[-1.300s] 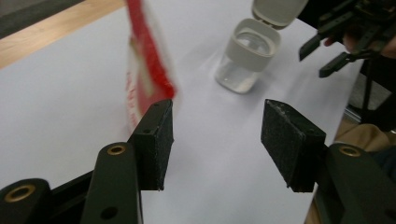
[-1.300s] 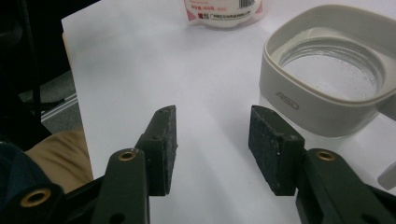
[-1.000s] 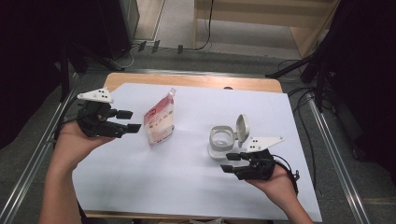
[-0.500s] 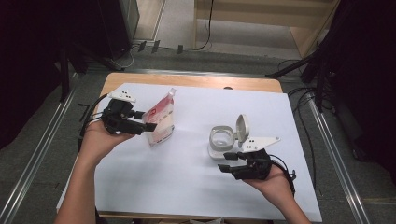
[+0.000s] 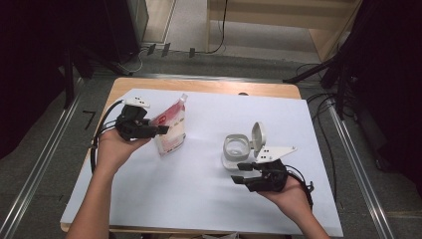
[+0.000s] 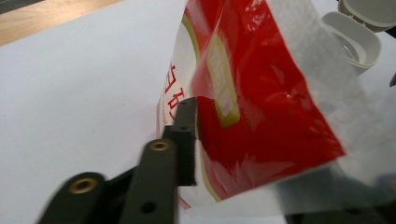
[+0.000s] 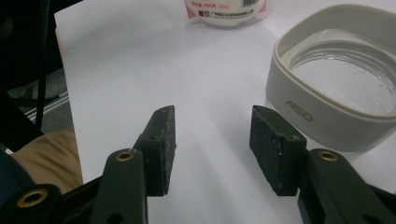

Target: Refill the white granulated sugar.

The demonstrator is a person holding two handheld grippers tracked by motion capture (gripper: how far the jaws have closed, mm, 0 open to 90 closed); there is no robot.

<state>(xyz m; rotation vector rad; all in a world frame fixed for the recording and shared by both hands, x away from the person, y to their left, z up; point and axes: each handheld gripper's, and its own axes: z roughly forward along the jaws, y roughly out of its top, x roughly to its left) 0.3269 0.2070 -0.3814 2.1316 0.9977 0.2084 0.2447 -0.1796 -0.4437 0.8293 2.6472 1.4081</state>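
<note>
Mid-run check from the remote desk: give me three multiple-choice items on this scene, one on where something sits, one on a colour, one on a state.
1. Where does the container sit relative to the right gripper?
A. Just ahead of it on the white sheet
B. Between its fingers
C. On the floor

2. What is the main colour of the pouch?
A. Blue
B. Red
C. Green

3. What is the state of the container's lid?
A. Shut flat
B. Lying apart on the sheet
C. Flipped up open

Answers:
1 A: in the right gripper view the fingers are apart over bare sheet, with the container beyond them.
2 B: the left gripper view shows red film, clamped by the left gripper, whose fingers have just been closing.
3 C: the lid stands upright behind the open rim.
</note>
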